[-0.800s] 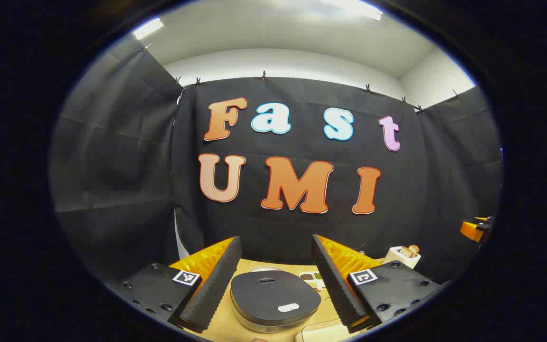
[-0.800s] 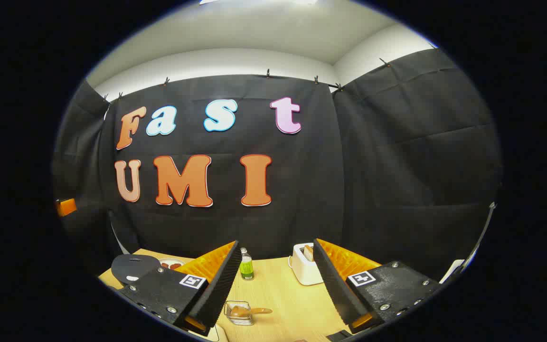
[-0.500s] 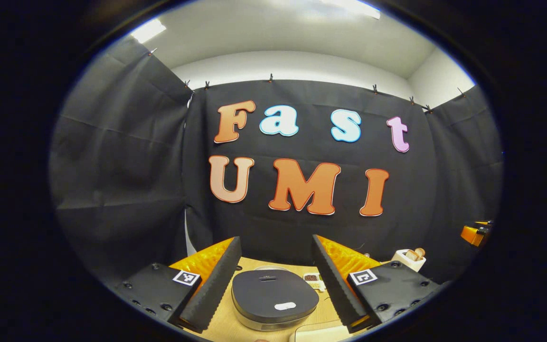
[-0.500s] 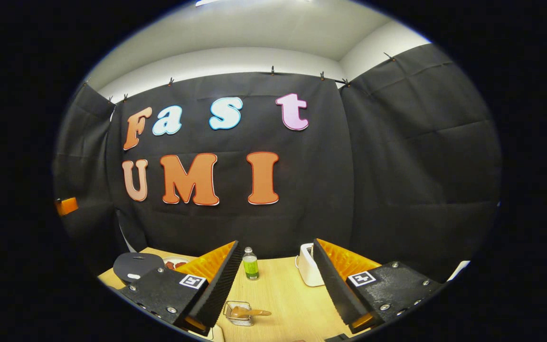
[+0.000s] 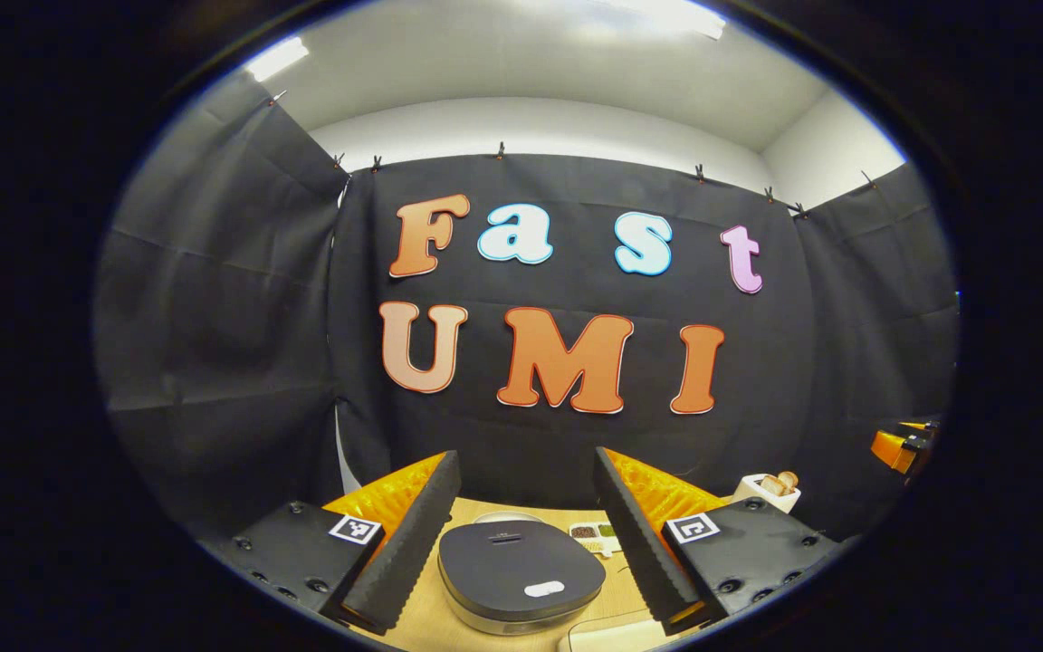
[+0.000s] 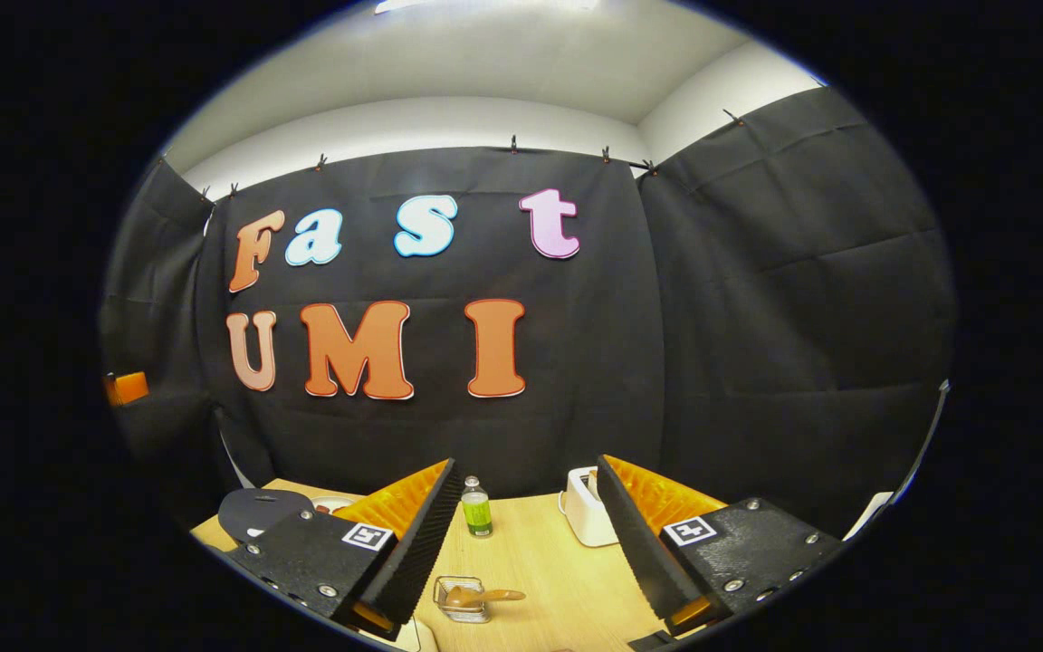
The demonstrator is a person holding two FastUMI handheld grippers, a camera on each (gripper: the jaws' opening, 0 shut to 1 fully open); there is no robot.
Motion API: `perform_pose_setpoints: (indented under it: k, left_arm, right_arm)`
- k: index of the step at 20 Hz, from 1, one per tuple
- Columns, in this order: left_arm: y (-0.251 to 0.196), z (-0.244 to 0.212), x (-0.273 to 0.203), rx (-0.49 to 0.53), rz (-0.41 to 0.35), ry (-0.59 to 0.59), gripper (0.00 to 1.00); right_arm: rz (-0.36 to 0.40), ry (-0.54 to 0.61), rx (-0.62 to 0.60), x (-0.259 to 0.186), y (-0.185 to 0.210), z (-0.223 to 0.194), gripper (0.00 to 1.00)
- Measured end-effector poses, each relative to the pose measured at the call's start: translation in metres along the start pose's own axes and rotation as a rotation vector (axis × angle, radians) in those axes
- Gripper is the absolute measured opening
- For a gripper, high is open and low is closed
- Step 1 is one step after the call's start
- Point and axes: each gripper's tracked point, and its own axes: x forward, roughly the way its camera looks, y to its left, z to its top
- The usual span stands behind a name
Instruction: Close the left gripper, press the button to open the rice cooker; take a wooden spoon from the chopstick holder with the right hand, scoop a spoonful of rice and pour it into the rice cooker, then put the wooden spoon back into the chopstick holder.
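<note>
Left gripper (image 5: 521, 521): jaws spread wide, holding nothing.
Rice cooker (image 5: 521, 573): lid down, between and below those jaws.
Right gripper (image 6: 526, 525): jaws apart, empty.
Wooden spoon (image 6: 476, 596): in a small holder (image 6: 460, 599), low between the jaws.

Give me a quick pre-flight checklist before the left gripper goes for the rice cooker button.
1. Left gripper closed for pressing: not ok, its jaws stand wide apart.
2. Rice cooker lid down: ok, the dark lid lies flat and shut.
3. Button reachable: ok, the pale oval shows uncovered on the lid's near edge, between the fingers.
4. Right gripper free: ok, open and holding nothing.
5. Wooden spoon waiting in the chopstick holder: cannot tell; a spoon lies across a small clear container on the table.
6. Rice supply located: cannot tell.
</note>
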Motion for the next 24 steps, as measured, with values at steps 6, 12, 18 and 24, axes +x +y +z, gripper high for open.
perform_pose_setpoints:
  k: [6, 12, 18, 24]
  left_arm:
    - [0.003, 0.0, -0.002, -0.006, -0.004, 0.007, 0.85]
    - [0.0, -0.006, -0.008, -0.028, -0.04, 0.042, 0.64]
    - [-0.001, -0.006, -0.017, 0.036, -0.058, 0.055, 0.09]
    - [0.001, -0.021, -0.017, -0.007, -0.08, 0.094, 0.04]
  right_arm:
    - [0.008, 0.011, -0.009, -0.005, 0.009, -0.002, 0.93]
    - [0.004, 0.015, -0.014, -0.014, 0.009, -0.001, 0.93]
    - [0.002, 0.039, -0.02, -0.02, 0.006, -0.007, 0.93]
    - [0.008, 0.049, -0.023, -0.017, 0.008, -0.01, 0.93]
